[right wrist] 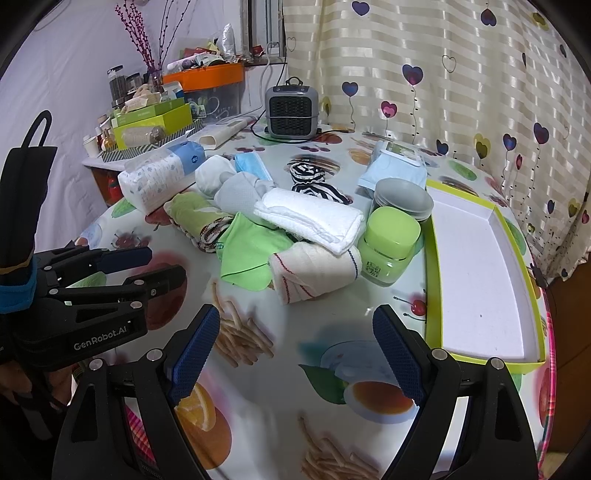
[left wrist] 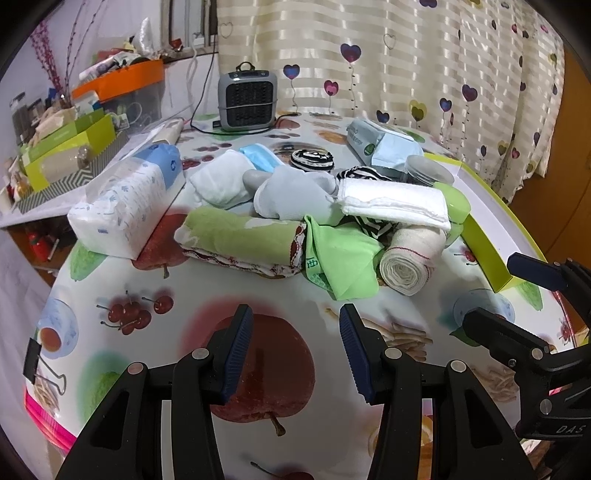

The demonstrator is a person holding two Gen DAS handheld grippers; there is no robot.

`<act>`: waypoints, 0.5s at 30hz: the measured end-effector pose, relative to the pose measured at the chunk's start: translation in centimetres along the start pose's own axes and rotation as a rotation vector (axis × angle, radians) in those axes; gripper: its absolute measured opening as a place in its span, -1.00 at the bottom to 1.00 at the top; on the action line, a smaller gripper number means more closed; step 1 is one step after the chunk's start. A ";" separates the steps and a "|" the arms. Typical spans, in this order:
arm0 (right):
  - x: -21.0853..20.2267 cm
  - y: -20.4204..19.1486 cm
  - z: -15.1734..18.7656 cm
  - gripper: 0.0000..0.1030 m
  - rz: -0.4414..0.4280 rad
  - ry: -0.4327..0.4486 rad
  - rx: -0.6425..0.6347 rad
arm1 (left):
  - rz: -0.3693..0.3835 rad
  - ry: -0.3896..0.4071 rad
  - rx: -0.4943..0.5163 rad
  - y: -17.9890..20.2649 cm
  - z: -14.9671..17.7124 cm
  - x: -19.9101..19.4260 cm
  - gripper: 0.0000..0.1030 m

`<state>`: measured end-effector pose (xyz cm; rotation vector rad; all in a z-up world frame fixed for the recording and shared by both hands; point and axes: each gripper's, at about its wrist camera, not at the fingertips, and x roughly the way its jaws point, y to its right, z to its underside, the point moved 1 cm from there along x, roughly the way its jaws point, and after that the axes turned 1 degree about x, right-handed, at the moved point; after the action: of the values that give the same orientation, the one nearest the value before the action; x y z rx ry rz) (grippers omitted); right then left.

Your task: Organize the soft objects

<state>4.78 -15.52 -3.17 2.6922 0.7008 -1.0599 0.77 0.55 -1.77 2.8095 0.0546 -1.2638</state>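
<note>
Hovering side by side, left gripper (left wrist: 295,354) and right gripper (right wrist: 295,354) gape empty.

Curtain (left wrist: 424,66): cream, striped, heart-printed, behind the table (left wrist: 147,332).
Window (left wrist: 188,22): left of curtain.
Wall (right wrist: 74,55): pale, left of window.

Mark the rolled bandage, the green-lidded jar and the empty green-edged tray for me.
rolled bandage (right wrist: 314,269): right wrist view, on its wrapped side.
green-lidded jar (right wrist: 391,230): right wrist view, on the lid's front.
green-edged tray (right wrist: 476,266): right wrist view, on its bare white floor.
</note>
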 end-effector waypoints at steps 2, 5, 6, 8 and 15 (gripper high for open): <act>0.1 -0.1 -0.2 0.66 -0.001 0.000 0.000 | -0.005 0.001 0.001 0.0 0.0 0.0 -0.07; 0.0 0.0 -0.1 0.66 -0.001 -0.001 0.000 | -0.008 -0.002 -0.002 0.0 0.0 0.1 -0.07; 0.1 0.0 -0.1 0.66 -0.001 -0.001 0.000 | -0.007 -0.004 -0.002 0.0 0.0 0.1 -0.07; 0.2 0.0 -0.2 0.66 -0.001 -0.002 0.000 | -0.008 -0.002 -0.002 0.0 0.0 0.1 -0.07; 0.1 0.0 -0.3 0.66 -0.002 -0.003 0.001 | -0.007 0.001 0.001 0.1 0.0 0.0 -0.07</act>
<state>5.03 -15.43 -3.08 2.6906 0.7021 -1.0654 0.79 0.47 -1.78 2.8134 0.0635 -1.2648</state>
